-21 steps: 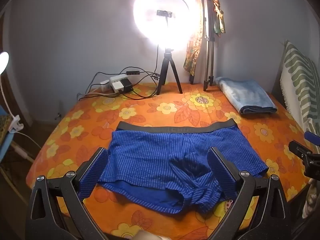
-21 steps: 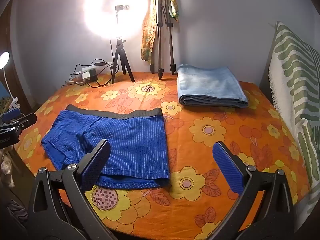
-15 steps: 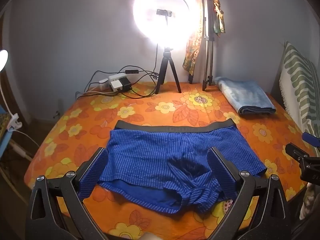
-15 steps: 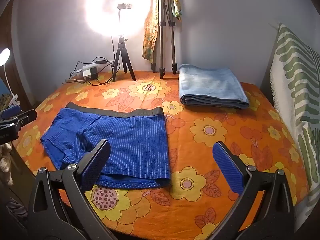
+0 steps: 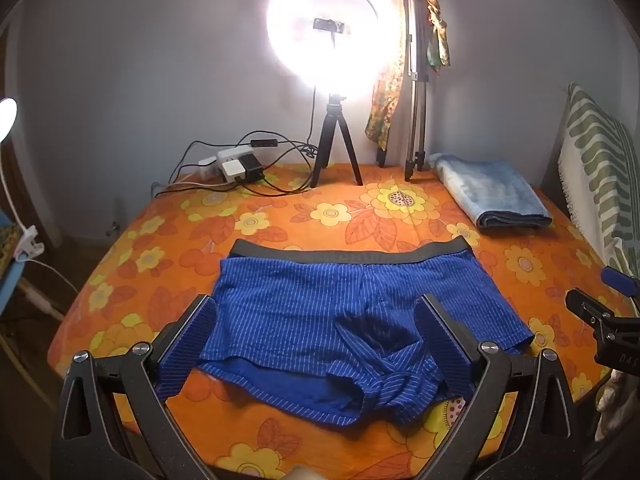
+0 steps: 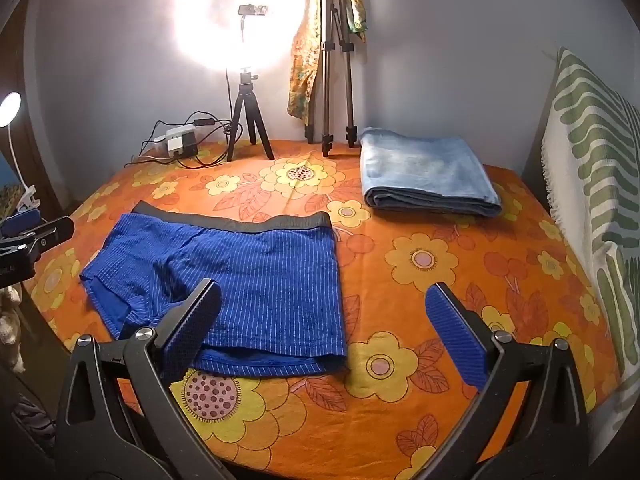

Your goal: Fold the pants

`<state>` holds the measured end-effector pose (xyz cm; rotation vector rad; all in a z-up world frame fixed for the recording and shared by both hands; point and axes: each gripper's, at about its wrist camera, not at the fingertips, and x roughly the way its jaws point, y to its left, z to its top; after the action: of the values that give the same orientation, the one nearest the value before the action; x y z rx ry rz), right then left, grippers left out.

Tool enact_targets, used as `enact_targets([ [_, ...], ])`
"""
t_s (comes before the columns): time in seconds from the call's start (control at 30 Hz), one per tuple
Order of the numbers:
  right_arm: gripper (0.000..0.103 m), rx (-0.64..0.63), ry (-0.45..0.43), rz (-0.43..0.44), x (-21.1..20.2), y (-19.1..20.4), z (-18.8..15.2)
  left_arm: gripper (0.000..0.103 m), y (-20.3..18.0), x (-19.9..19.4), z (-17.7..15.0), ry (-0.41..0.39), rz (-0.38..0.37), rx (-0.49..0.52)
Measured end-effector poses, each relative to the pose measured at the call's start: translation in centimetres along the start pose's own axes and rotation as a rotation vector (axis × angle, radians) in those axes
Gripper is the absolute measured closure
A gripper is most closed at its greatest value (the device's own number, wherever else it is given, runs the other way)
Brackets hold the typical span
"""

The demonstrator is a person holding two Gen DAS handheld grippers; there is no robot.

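Both tongs, left (image 5: 316, 354) and right (image 6: 324, 328), gape wide, holding nothing. Blue pants (image 5: 352, 316) lie flat mid-desk (image 6: 460, 292), nearer me than the ring light (image 5: 326, 32). I'd smooth that bunched leg first, then pinch the outer edges.

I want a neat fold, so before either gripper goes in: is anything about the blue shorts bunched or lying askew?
Yes. On the blue striped shorts one leg hem, at the near edge between the left gripper's open jaws, is twisted and bunched instead of flat. The other leg and the grey waistband lie smooth. Both grippers hold nothing.
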<state>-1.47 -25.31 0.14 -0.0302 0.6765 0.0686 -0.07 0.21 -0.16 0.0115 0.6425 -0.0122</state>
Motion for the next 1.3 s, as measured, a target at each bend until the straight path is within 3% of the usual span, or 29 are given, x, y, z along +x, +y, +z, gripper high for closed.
enact_targets([
  [1.3, 0.000, -0.036, 0.029, 0.037, 0.42, 0.90, -0.18, 0.008, -0.24, 0.23, -0.17, 0.004, -0.007, 0.001],
])
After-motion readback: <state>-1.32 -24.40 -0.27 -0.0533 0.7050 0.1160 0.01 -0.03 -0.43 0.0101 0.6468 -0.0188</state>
